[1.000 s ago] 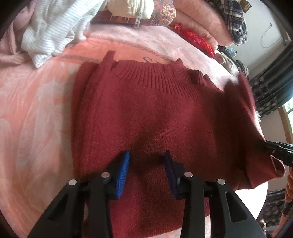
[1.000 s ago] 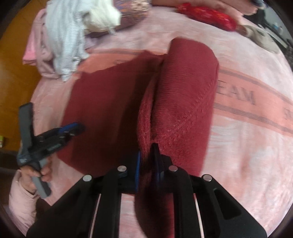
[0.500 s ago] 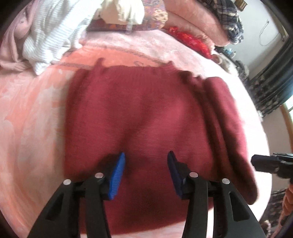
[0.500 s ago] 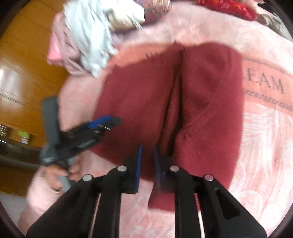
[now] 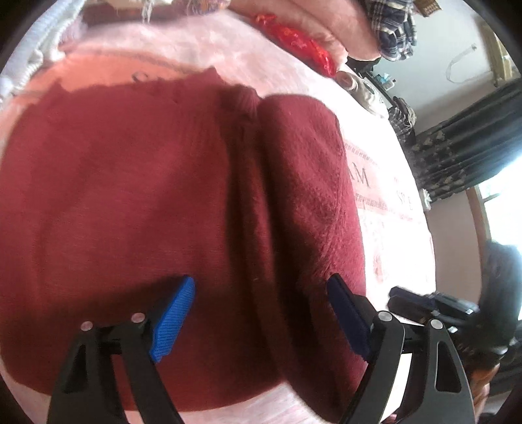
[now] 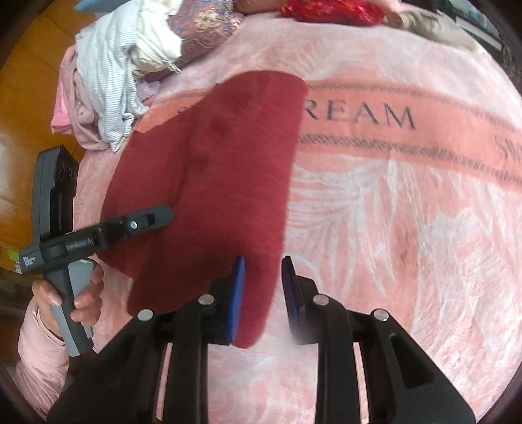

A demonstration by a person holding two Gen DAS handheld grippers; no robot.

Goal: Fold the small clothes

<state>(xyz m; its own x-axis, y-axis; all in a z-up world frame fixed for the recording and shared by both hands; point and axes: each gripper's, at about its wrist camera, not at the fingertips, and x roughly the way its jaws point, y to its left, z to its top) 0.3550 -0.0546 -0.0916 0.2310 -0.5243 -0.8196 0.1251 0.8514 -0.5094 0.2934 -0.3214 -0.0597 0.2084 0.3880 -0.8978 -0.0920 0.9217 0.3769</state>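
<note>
A dark red knit sweater lies flat on the pink blanket, its right side folded over the body as a long flap. It also shows in the right wrist view. My left gripper is open and empty, hovering low over the sweater's lower part near the fold line. My right gripper is open and empty, just above the sweater's bottom right corner. The left gripper also shows in the right wrist view, over the sweater's left edge.
A pile of clothes, white striped and pink, lies at the blanket's far left. A red item and folded bedding lie at the far edge. A wooden floor is to the left. Dark curtains hang at the right.
My right gripper laid the sweater's right side over the body, opened and let go. My left gripper opened wider and moved closer to the sweater.
</note>
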